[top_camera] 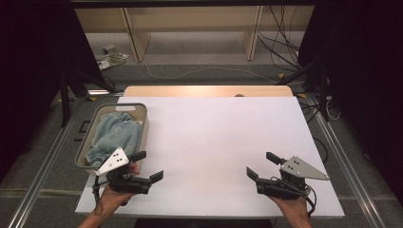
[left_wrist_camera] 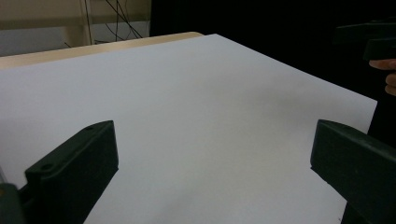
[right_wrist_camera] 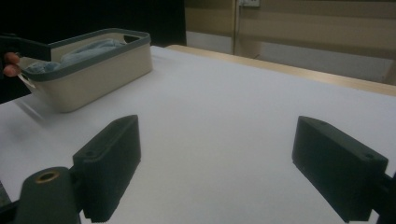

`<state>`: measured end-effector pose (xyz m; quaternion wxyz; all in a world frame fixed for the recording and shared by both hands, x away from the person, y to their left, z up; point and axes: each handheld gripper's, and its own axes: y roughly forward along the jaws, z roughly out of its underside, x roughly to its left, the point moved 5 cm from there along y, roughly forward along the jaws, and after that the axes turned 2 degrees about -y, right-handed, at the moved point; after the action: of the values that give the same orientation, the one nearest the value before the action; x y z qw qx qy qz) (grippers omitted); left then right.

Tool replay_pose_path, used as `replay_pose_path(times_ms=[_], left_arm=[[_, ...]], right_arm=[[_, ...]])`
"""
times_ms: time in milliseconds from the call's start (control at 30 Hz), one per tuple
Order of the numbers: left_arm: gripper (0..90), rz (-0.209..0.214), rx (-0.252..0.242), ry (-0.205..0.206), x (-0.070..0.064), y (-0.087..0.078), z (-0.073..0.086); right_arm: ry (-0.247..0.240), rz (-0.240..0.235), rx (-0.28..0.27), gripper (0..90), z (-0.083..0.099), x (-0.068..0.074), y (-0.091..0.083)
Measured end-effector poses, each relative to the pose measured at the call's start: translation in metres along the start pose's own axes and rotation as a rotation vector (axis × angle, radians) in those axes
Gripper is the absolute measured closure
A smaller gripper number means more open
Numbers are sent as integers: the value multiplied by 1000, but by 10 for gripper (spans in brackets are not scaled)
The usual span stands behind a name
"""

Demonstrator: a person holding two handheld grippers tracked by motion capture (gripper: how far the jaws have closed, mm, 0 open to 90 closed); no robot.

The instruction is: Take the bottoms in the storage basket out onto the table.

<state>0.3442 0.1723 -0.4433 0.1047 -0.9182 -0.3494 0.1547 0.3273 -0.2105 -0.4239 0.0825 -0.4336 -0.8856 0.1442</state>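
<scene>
Faded blue denim cloth point(top_camera: 113, 135) lies bunched in the beige grey-rimmed plastic basket point(top_camera: 141, 116) just beyond your left gripper point(top_camera: 147, 166). Both it and your right gripper point(top_camera: 262, 166) hold their jaws spread wide over the white tabletop point(top_camera: 214, 137), pinching nothing.

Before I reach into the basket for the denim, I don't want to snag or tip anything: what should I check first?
1. Left gripper open: ok, jaws stand wide apart.
2. Right gripper open and holding nothing: ok.
3. Denim reachable from above: ok, it lies bunched inside the basket, nothing on top.
4. Basket fully on the table: not ok, its left side overhangs the edge.
5. Path from left gripper to basket: ok, the basket lies just beside it.
6. Which part of the denim is a good hold: cannot tell, folds too small.
</scene>
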Motion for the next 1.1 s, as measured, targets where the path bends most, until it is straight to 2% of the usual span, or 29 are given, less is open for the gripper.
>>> replay_pose_path(times_ms=[600, 800, 1100], left_arm=[[0, -15, -18, -7, 3, 0, -6], [0, -72, -5, 29, 5, 2, -8], [0, -109, -5, 25, 9, 5, -11]], right_arm=[[-5, -9, 3, 166, 0, 2, 2], [-8, -14, 3, 166, 0, 3, 2], [-13, -20, 3, 167, 0, 5, 4]])
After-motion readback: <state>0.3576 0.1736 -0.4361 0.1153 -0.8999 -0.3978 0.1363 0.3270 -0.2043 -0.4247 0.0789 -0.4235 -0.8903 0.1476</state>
